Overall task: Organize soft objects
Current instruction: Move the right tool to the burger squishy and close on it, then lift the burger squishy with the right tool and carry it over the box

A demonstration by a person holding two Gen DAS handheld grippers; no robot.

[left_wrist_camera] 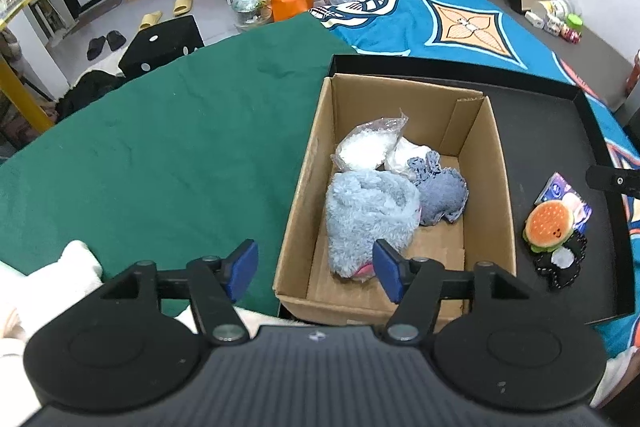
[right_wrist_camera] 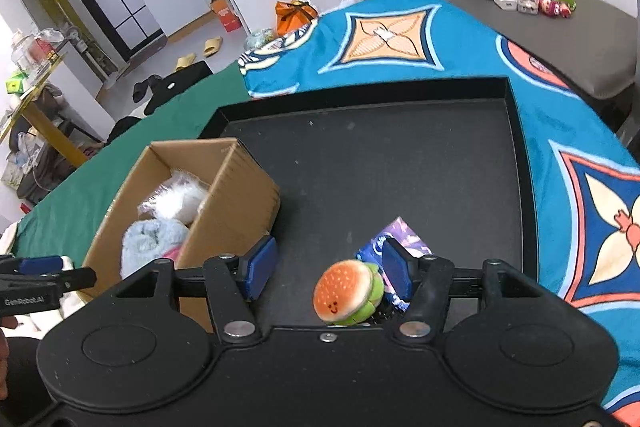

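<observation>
R gripper [right_wrist_camera: 328, 273] open over burger plush [right_wrist_camera: 348, 293], near tray [right_wrist_camera: 520, 163] edge, box [right_wrist_camera: 236, 211] left

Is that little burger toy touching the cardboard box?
Apart. The left wrist view shows the burger toy lying on the black tray, with bare tray floor between it and the cardboard box.

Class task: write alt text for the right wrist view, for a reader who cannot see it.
The open right gripper hovers over a smiling burger plush on a black tray. To the left, a cardboard box holds a fluffy blue item and a white bagged one.
</observation>
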